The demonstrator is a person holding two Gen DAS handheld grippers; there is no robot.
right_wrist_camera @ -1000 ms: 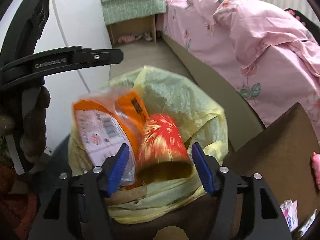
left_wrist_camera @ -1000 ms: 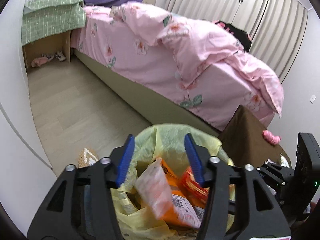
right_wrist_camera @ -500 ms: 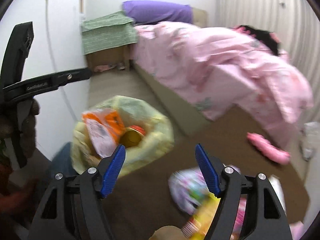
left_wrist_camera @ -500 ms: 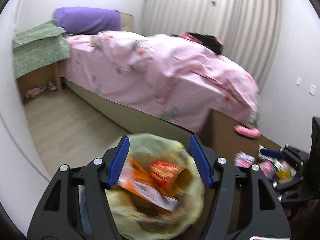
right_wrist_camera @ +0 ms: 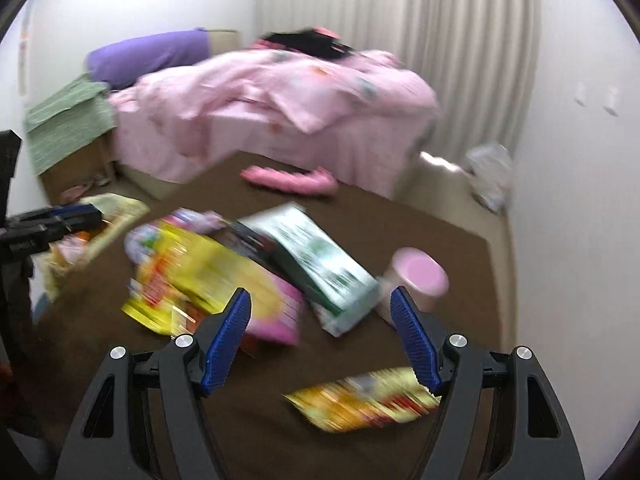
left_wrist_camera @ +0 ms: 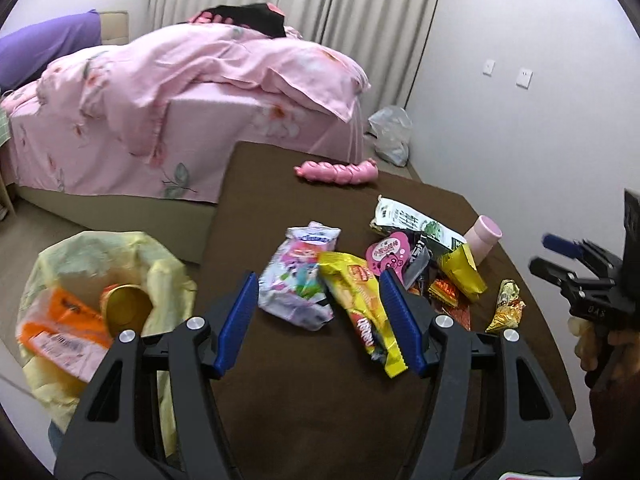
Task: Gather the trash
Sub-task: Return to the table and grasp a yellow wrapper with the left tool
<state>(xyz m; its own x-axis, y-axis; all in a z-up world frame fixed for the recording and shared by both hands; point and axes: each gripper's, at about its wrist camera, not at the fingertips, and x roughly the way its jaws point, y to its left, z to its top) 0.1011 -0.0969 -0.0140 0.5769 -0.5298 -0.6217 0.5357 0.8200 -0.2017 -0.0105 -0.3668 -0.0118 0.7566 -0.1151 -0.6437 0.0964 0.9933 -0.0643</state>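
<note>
Trash wrappers, among them a yellow crinkled snack bag [left_wrist_camera: 362,304] and a pastel printed pouch [left_wrist_camera: 298,278], lie scattered on the dark brown table [left_wrist_camera: 304,392]. Both views have swung off the yellow plastic-lined bin [left_wrist_camera: 96,308], now at the left and already holding packets. The left gripper [left_wrist_camera: 318,320] and right gripper [right_wrist_camera: 320,330] have just been opening; their jaws stand apart and empty, apparently ready for another pickup.

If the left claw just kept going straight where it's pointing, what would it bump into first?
Probably the white-and-pink snack bag or the yellow chip bag beside it on the brown table; depth is hard to judge. The left claw is open and empty.
</note>
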